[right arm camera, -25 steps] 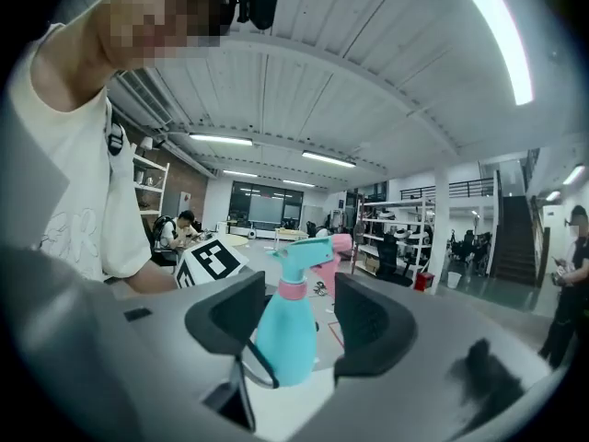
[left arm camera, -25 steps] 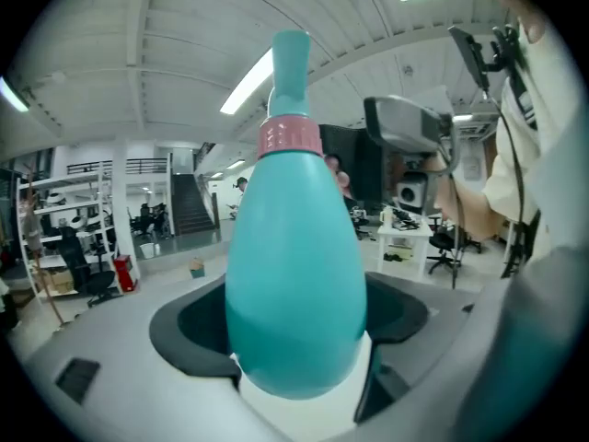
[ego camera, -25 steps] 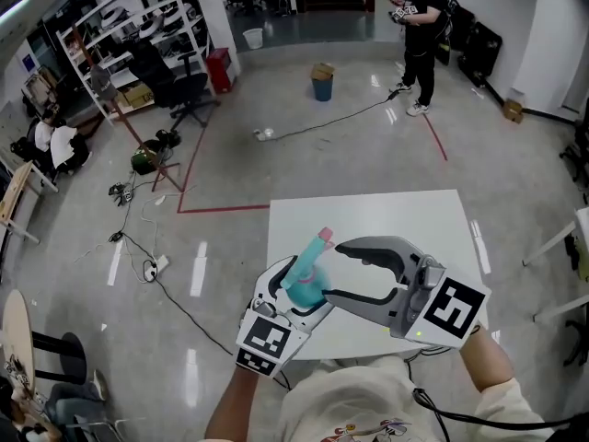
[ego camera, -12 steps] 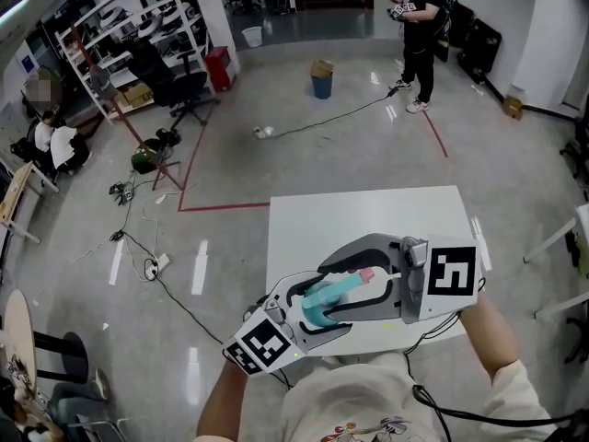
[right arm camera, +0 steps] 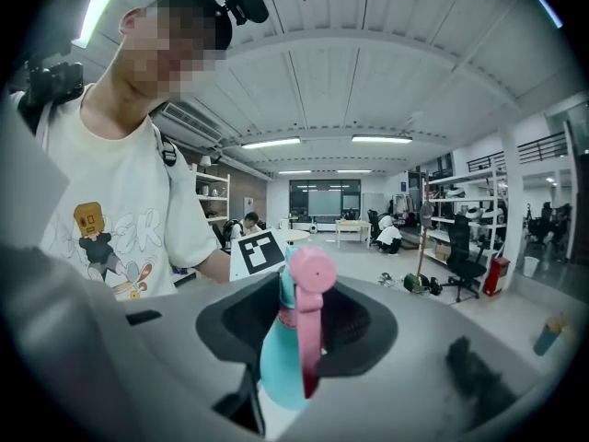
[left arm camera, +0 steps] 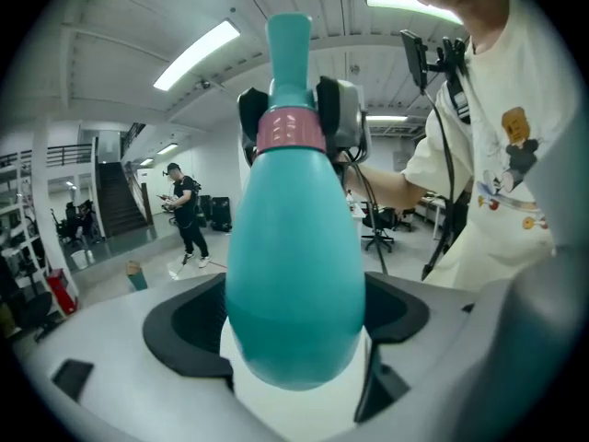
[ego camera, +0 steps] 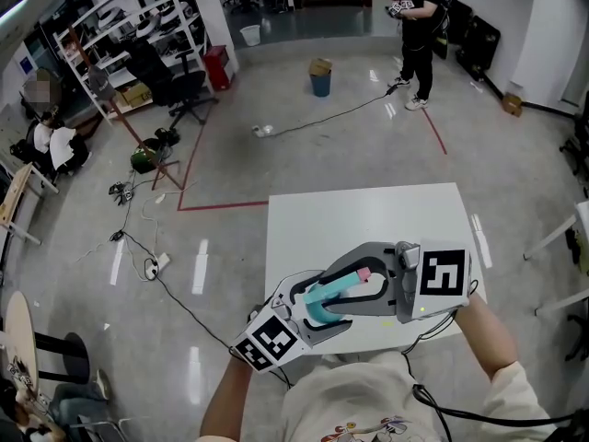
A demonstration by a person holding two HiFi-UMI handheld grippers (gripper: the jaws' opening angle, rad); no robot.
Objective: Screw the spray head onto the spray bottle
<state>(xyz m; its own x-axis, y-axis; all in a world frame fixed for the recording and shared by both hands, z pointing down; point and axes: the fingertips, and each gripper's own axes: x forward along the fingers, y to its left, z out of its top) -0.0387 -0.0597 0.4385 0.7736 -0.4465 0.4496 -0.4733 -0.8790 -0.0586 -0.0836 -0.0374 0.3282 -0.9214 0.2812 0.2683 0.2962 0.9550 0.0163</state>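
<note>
A teal spray bottle (ego camera: 322,300) lies tilted over the white table's (ego camera: 368,219) near edge, neck pointing right. My left gripper (ego camera: 308,309) is shut on its fat body (left arm camera: 294,265). The pink spray head (ego camera: 363,273) sits on the neck. My right gripper (ego camera: 357,282) comes from the right with its jaws closing round that head. In the left gripper view the right gripper's black pads (left arm camera: 338,109) lie against the pink collar (left arm camera: 290,129). In the right gripper view the pink head (right arm camera: 308,274) stands between the pads, the teal body (right arm camera: 281,366) below it.
The table stands on a glossy grey floor with red tape lines. A person (ego camera: 419,26) stands far back right, with a blue bin (ego camera: 319,81) to their left. A cable (ego camera: 313,122) crosses the floor. Shelving (ego camera: 129,26) and an office chair (ego camera: 189,90) are at the left.
The bottle has swung from pointing up and away to lying toward the right. My right gripper has moved in over the pink head and its jaws have narrowed onto it.
</note>
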